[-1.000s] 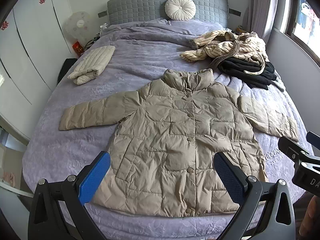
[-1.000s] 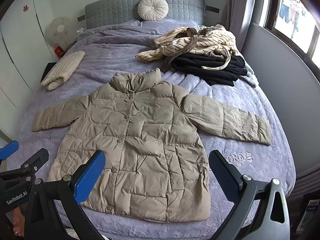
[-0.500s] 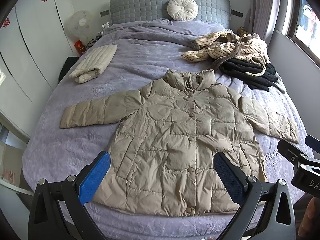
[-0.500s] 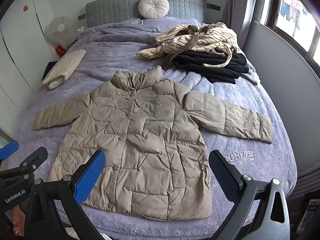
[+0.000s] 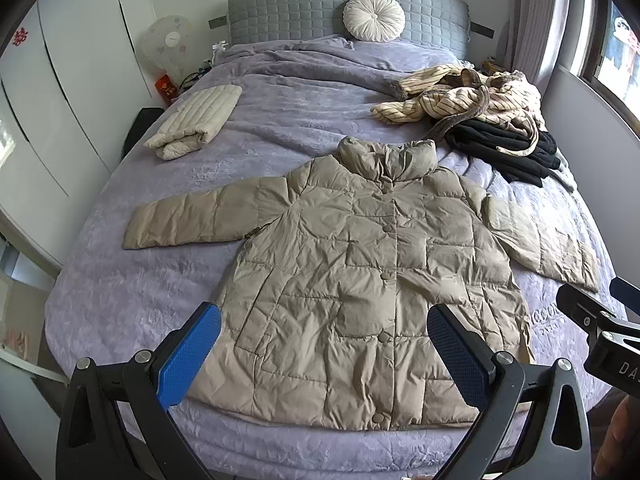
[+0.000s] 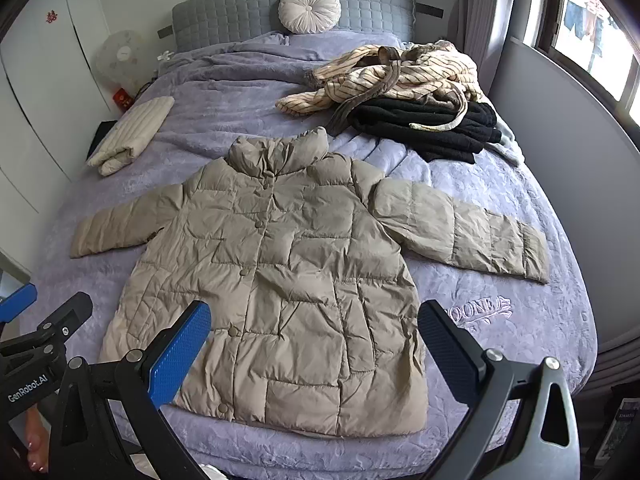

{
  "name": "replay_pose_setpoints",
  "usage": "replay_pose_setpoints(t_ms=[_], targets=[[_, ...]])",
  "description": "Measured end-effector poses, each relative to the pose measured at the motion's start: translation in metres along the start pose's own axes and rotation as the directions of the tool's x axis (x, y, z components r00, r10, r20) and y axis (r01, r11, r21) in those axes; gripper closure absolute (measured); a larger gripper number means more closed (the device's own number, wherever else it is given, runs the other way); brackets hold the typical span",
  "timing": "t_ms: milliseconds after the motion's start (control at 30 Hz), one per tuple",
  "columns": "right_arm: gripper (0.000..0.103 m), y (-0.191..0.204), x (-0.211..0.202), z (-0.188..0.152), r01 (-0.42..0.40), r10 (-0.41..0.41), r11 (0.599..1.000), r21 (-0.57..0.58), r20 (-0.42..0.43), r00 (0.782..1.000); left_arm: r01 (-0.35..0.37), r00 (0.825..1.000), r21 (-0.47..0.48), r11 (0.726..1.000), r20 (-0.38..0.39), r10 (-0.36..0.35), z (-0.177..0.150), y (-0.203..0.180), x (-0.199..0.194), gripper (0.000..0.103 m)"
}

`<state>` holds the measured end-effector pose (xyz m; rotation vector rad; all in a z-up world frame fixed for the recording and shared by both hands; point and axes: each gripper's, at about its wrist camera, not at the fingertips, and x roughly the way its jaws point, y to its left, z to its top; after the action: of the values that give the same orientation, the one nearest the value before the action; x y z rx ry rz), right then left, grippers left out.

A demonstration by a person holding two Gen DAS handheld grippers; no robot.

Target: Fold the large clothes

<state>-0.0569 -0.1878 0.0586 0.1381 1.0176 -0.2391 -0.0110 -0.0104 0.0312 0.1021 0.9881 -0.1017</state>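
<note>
Purple bed [image 5: 120, 280] under all, with left gripper [image 5: 324, 352] and right gripper [image 6: 316, 350] nearest, both spread wide and holding nothing, beige puffer jacket [image 5: 360, 272] flat with sleeves out just beyond, then folded cream garment [image 5: 196, 120], striped and black clothes pile [image 5: 480, 116], round cushion [image 5: 374, 17] farthest.

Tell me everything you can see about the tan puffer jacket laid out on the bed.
The jacket is a tan quilted puffer that looks like thin, wrinkled, shiny fabric. It has a stand-up collar, a row of snap buttons down the closed front, and two long sleeves spread out to either side. It lies flat, front up, unfolded, on the purple bedspread, hem toward the camera. Nothing grips it; no other clothes touch it.
</note>
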Motion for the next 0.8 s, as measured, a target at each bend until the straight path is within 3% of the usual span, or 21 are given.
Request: replay_pose_setpoints(t_ms=[800], targets=[[0.0, -0.0016, 0.0019, 0.0021, -0.006, 0.006, 1.0, 0.003, -0.012, 1.0, 0.001, 1.0, 0.0, 1.0, -0.002, -0.001, -0.0016, -0.0001, -0.0004, 0.0]])
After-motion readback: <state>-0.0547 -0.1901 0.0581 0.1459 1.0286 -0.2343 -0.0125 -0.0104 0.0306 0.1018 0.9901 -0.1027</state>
